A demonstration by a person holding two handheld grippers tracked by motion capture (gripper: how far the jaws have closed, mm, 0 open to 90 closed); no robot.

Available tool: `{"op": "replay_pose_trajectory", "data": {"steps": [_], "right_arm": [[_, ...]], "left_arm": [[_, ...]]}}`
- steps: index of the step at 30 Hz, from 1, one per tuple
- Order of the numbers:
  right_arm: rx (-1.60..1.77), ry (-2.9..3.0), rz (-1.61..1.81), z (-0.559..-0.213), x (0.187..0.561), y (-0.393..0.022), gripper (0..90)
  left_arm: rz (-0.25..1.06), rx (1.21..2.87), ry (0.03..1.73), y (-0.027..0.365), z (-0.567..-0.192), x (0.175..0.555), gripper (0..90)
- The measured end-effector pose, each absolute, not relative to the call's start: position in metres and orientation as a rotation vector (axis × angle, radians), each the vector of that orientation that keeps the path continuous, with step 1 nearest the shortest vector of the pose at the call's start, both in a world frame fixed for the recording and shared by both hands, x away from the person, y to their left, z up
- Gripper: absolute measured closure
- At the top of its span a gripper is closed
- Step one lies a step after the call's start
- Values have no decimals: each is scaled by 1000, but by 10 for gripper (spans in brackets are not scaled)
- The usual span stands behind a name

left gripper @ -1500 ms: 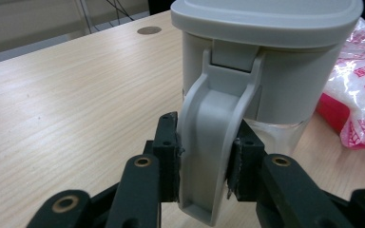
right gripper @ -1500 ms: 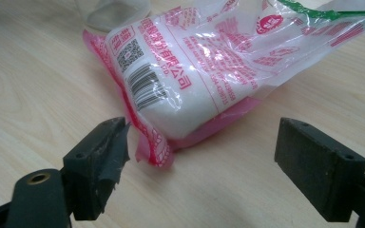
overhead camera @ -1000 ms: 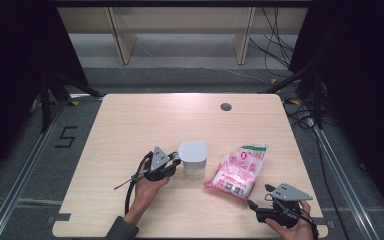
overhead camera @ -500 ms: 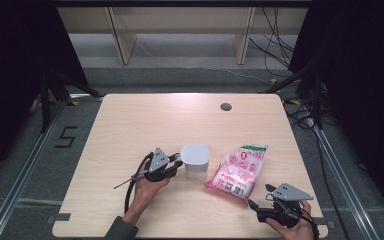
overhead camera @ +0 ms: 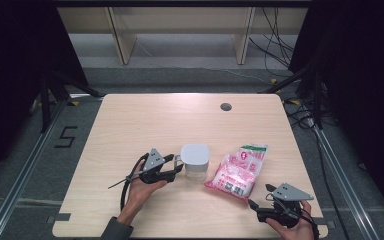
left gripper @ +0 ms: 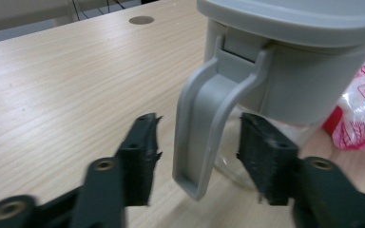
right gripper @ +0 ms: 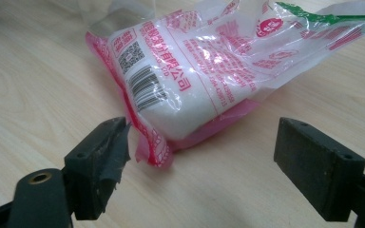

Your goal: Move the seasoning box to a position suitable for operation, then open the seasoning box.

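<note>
- Left tool (overhead camera: 176,167) sits near bench (overhead camera: 145,125) middle, a bit toward near edge; jaws spread apart, one each side of jug handle (left gripper: 204,128), not touching it.
- Right tool (overhead camera: 254,209) by near right corner, jaws wide apart, gripping nothing; bag's near end just ahead of them.
- Jug (overhead camera: 195,161): clear body, grey lid, upright, approx. centre of bench w/ handle facing left tool.
- Bag (overhead camera: 237,170): pink/white printed plastic, lying flat just right of jug, running from mid-bench toward near right corner.
- Open room: whole far half of bench bare except small round hole (overhead camera: 225,106) near far edge, right of centre. Left side of bench also bare. Near edge close behind both hands.
- Left gripper view: handle hangs from lid rim (left gripper: 285,19), lower end free, gap on both sides to the pads (left gripper: 142,156); bag visible at right behind jug. High view can't resolve that gap.
- Right gripper view: barcode (right gripper: 145,88) and red print on bag, white contents inside, pink sealed corner (right gripper: 154,152) next to left-hand pad; cannot tell if touching.
- Around: shelf legs (overhead camera: 120,35) beyond far edge, cables on floor at right, a "5" mark (overhead camera: 66,136) on floor at left, rails along both sides.
- Bag lies between right tool and jug.
</note>
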State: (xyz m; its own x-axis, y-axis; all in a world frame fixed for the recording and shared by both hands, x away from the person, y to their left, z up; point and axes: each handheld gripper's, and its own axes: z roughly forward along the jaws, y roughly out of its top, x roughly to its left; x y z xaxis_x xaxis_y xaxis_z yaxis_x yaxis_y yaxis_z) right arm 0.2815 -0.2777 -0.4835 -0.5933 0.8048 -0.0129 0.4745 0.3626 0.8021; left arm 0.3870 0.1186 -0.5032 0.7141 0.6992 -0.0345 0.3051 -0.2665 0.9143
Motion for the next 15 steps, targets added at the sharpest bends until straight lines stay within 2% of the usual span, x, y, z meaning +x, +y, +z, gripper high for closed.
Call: {"op": "replay_pose_trajectory", "data": {"steps": [2, 7, 10, 11, 12, 14, 15], "right_arm": [[1123, 2238, 1123, -484, 281, -276, 197], [1115, 2237, 1117, -483, 280, -277, 207], [1146, 2231, 1126, -482, 278, -276, 207], [1100, 2247, 1123, -483, 281, -279, 206], [1100, 2247, 1123, -483, 281, -279, 206], [1119, 2227, 1121, -483, 280, -278, 205], [1124, 2227, 1122, -483, 280, -278, 205]], "left_arm": [[440, 1844, 798, 124, -499, 383, 358], [407, 1824, 786, 133, -489, 380, 376], [380, 1802, 781, 136, -482, 379, 422], [371, 1797, 774, 137, -479, 378, 478], [375, 1795, 772, 138, -477, 377, 478], [381, 1791, 760, 139, -474, 375, 544], [395, 1788, 740, 139, -472, 373, 661]]}}
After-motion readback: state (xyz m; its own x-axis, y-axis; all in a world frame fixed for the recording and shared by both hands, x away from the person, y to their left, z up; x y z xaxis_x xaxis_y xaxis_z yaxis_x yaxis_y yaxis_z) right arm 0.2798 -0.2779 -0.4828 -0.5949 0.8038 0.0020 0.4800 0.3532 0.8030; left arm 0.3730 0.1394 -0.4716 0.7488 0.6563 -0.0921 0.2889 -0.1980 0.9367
